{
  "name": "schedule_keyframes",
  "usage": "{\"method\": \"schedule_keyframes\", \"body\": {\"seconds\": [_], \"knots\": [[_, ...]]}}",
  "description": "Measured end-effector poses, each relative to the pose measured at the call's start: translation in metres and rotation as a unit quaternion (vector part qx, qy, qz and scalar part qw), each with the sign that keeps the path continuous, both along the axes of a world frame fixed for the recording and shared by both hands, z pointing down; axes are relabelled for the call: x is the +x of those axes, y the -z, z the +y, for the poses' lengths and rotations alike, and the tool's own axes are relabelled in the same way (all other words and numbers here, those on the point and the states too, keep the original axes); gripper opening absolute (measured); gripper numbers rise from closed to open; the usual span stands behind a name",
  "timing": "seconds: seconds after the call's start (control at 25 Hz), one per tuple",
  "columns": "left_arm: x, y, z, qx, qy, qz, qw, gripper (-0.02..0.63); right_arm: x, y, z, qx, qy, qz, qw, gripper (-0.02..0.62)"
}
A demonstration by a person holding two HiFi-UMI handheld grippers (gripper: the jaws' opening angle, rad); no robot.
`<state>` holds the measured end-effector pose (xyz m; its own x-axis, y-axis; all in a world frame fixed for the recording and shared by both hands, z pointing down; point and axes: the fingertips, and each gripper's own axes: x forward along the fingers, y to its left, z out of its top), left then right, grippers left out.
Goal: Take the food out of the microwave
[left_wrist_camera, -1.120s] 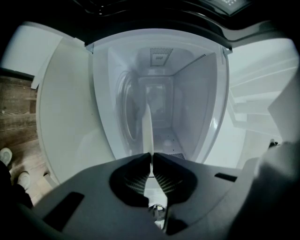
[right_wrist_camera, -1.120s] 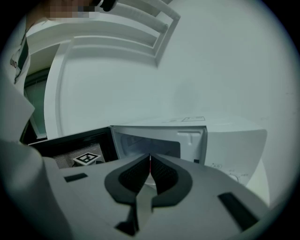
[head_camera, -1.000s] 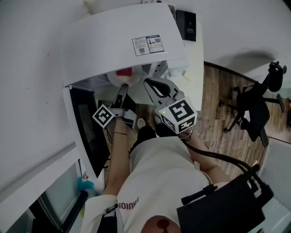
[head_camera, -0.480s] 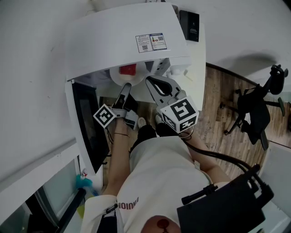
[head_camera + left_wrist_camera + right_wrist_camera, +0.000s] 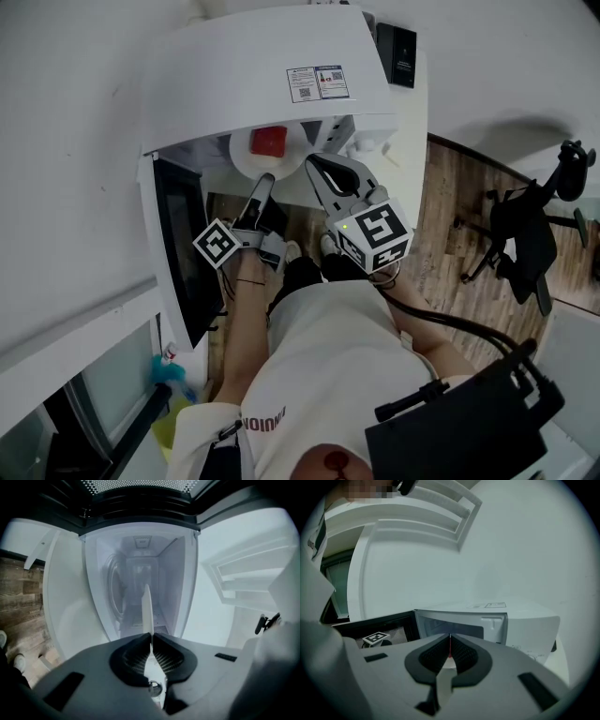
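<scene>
The food [image 5: 269,142] is a small red block sitting on a white plate [image 5: 246,161], and the plate lies at the open mouth of the white microwave [image 5: 253,75], part of it showing past the front edge of the oven's top in the head view. The left gripper [image 5: 265,178] is clamped on the plate's near rim: in the left gripper view the jaws are pressed from either side onto the thin white edge of the plate [image 5: 147,606], which runs on from the tips toward the pale oven cavity [image 5: 140,569]. The right gripper [image 5: 314,161] sits just beside the plate's right edge, pointing at the oven front. Its jaws are drawn together and clamp nothing; in the right gripper view only a hairline slit stays between them, with a sliver of red showing through. The microwave door [image 5: 178,248] hangs wide open on the left, its dark inner window facing the person, and the left gripper's marker cube [image 5: 375,638] shows in front of it from the right gripper view. A printed label [image 5: 317,82] sits on the oven's top. Farther out lie a wooden floor [image 5: 459,216] and a black office chair [image 5: 534,225] — well apart from the oven.
</scene>
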<state>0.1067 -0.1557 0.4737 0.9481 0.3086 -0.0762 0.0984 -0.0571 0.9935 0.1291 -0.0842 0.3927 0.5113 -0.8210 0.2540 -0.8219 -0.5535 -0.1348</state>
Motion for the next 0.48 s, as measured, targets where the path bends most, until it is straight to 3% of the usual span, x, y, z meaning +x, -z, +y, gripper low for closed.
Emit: {"method": "schedule_keyframes", "body": {"seconds": [0.48], "knots": [[-0.016, 0.016, 0.001, 0.005, 0.004, 0.018, 0.9998, 0.026, -0.005, 0.005, 0.000, 0.006, 0.005, 0.009, 1.000, 0.022]]}}
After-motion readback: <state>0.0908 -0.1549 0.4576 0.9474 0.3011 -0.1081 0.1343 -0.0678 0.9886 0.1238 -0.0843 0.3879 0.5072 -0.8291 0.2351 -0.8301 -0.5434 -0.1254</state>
